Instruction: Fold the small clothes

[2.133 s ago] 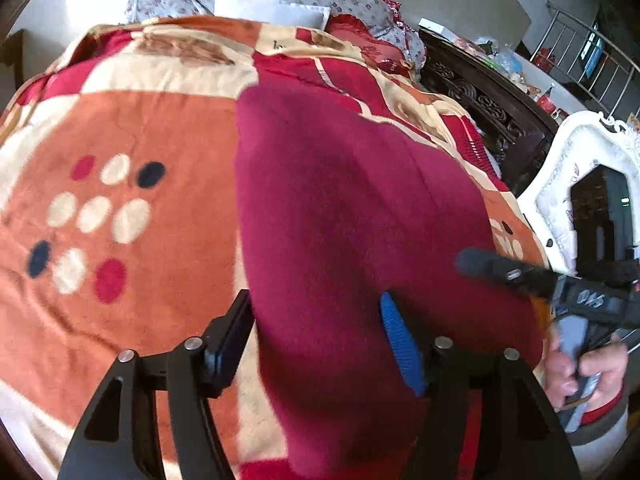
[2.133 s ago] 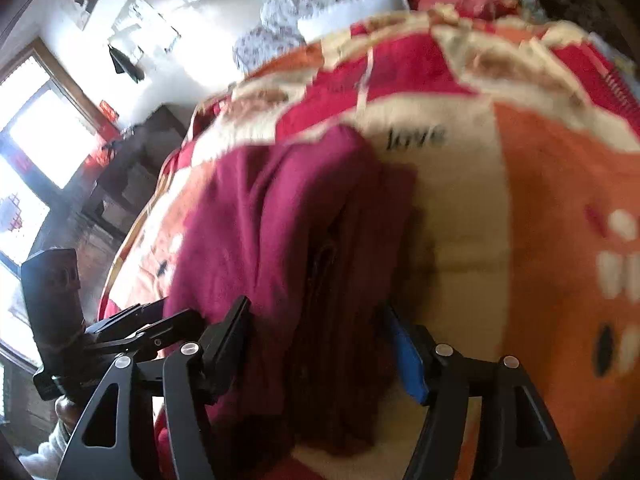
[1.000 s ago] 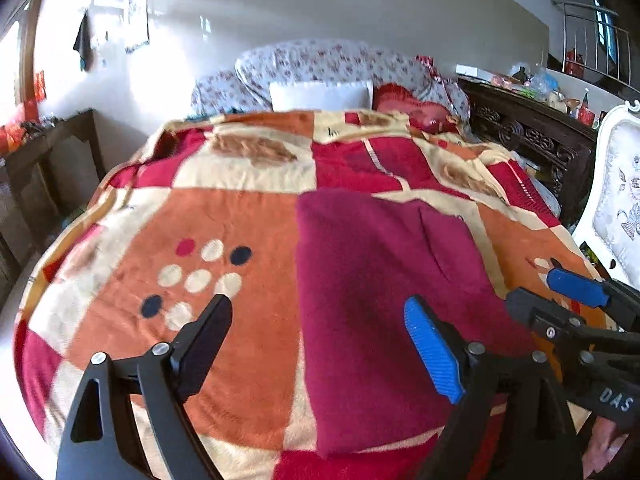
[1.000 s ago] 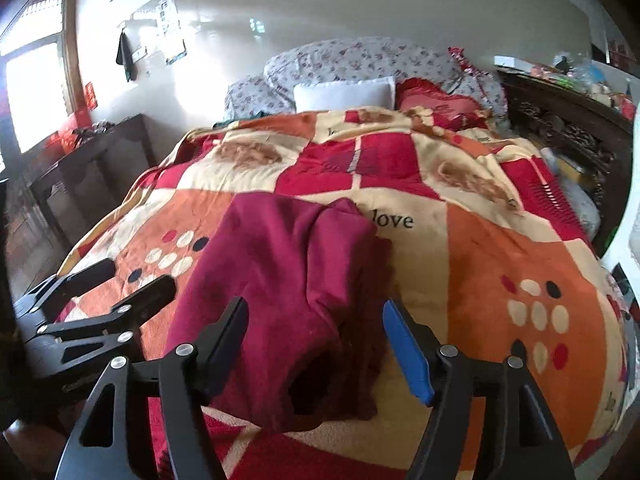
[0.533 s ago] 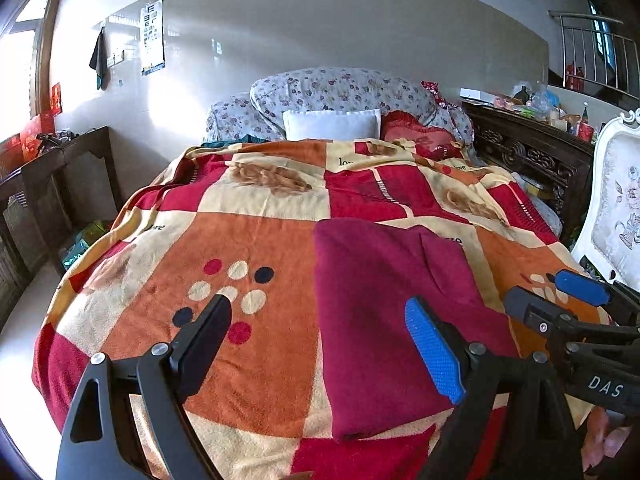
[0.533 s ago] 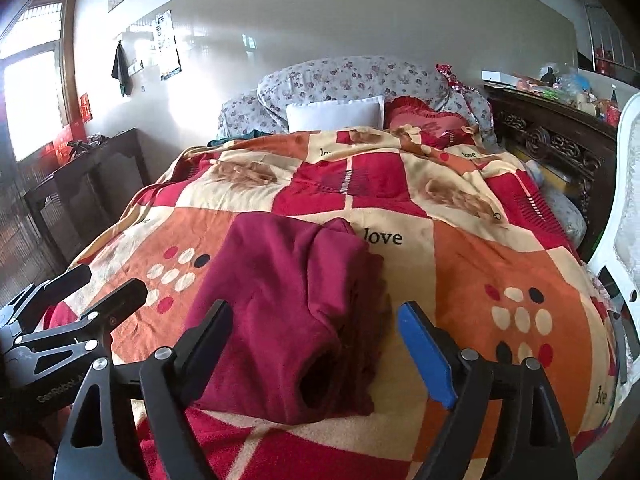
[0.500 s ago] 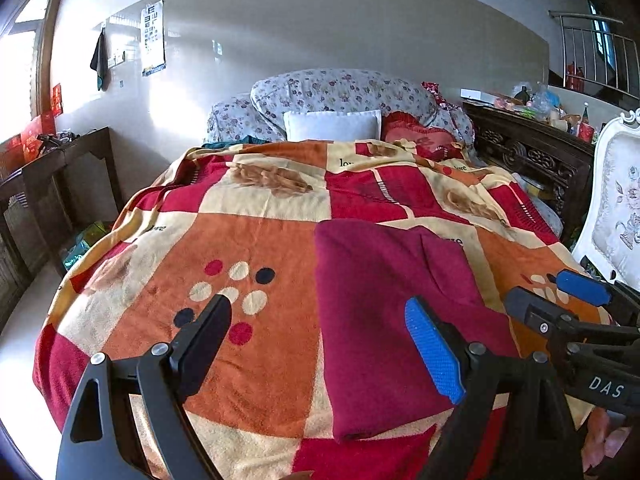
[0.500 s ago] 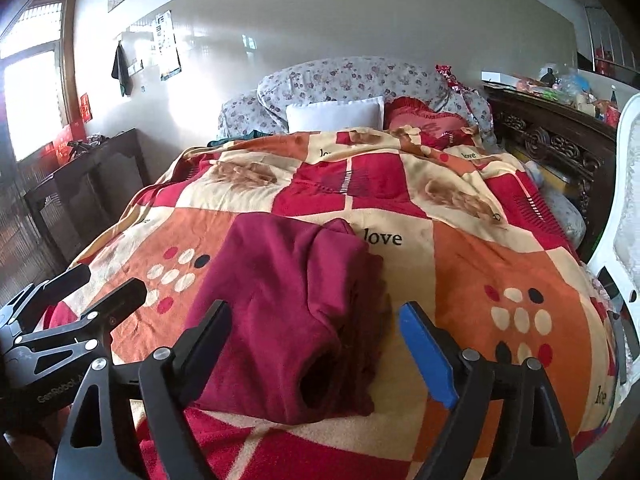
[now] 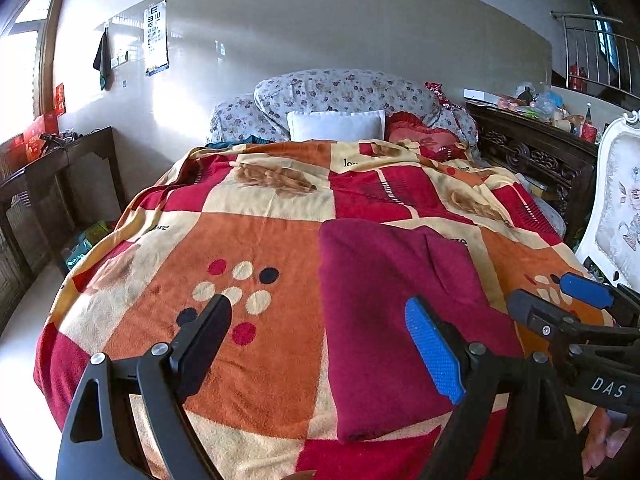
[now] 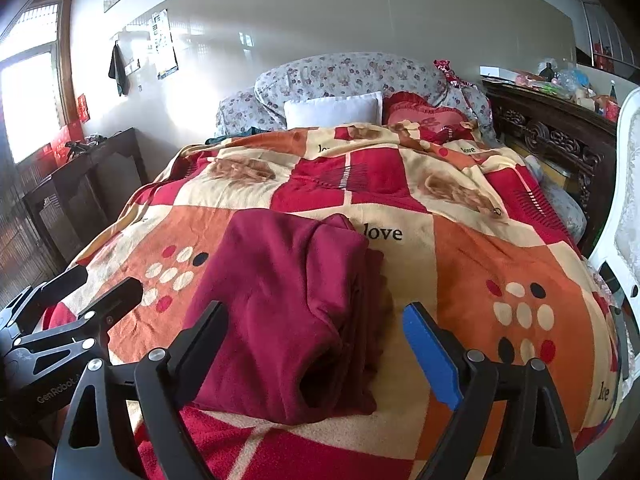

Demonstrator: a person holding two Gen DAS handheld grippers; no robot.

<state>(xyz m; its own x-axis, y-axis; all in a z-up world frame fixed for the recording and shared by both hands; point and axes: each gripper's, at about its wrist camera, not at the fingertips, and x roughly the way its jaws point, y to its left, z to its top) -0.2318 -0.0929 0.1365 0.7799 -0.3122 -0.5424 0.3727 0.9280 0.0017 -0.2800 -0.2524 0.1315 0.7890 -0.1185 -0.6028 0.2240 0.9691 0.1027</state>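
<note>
Both grippers have drawn back from the garment since two seconds ago, when they were down on it. Bed with patchwork blanket fills both views. Folded maroon garment lies flat near the foot end. Left gripper and right gripper hover above, jaws released, grasping nothing.

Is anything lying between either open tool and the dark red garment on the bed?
Nothing visible does. The garment lies folded on the blanket, with both the right tool and the left tool open above its near edge.
</note>
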